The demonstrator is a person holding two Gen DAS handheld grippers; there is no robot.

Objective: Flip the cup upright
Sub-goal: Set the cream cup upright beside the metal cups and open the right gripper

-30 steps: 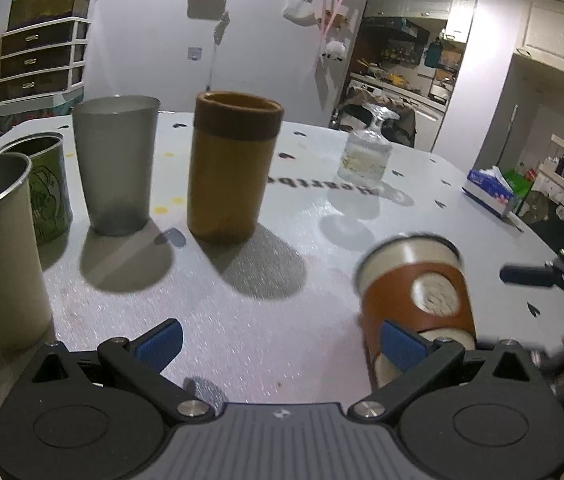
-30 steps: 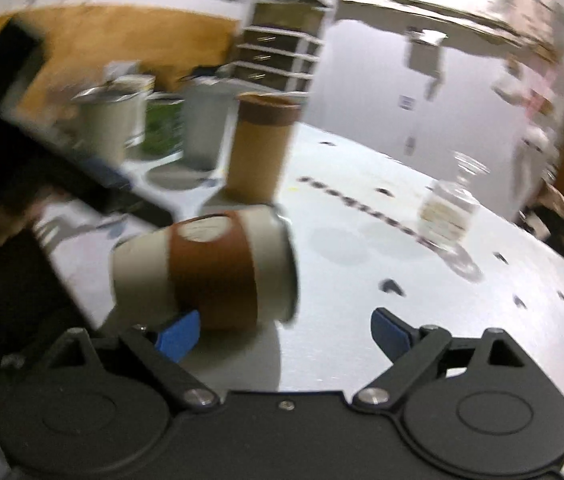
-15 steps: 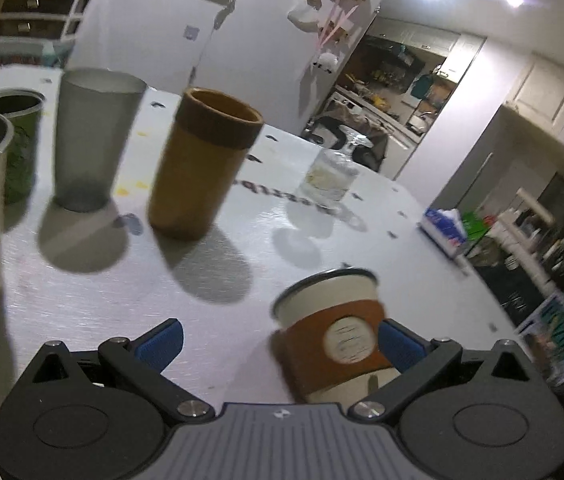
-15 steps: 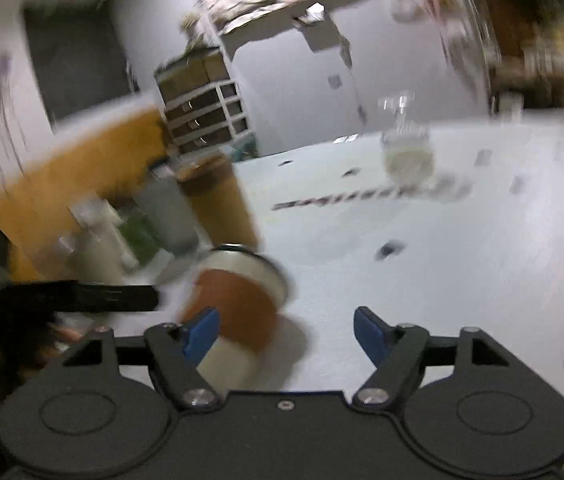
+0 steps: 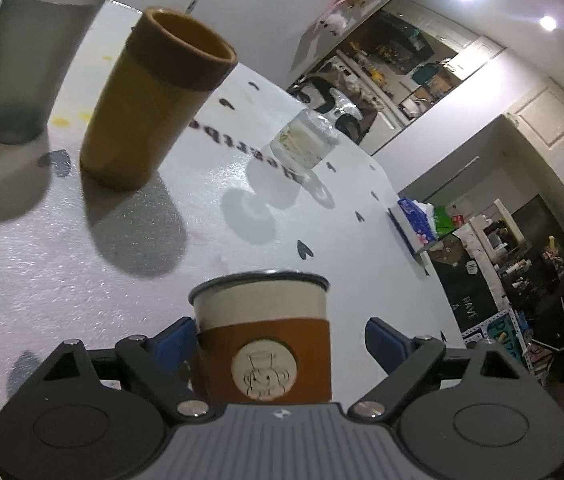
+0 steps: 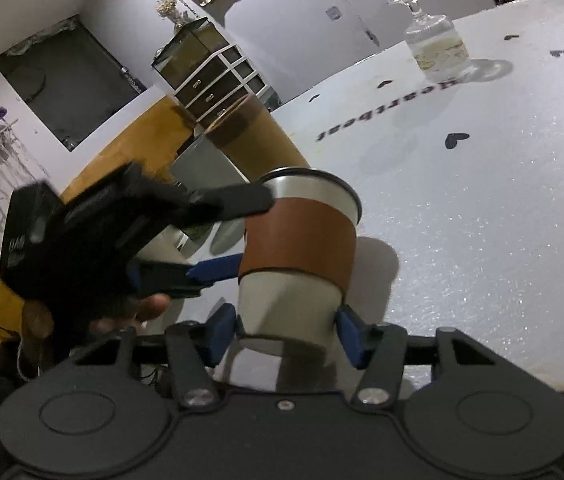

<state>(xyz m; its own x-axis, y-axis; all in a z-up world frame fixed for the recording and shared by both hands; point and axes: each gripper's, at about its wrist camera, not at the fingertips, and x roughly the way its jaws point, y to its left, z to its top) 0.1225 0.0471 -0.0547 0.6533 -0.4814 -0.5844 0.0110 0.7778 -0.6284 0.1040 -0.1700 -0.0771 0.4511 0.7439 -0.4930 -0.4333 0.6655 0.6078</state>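
Left tongs (image 5: 279, 338), right tongs (image 6: 286, 332): black linkage arms, silver pivot screws, blue finger pads (image 6: 349, 336), round embossed discs, ribbed grey housing.

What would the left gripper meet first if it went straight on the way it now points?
The left gripper would meet the sleeved cup, already between its open jaws; the right gripper holds that cup's base.

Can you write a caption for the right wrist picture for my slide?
Right gripper fingers clamp the base of the brown-sleeved cup, rim up, on the white table.
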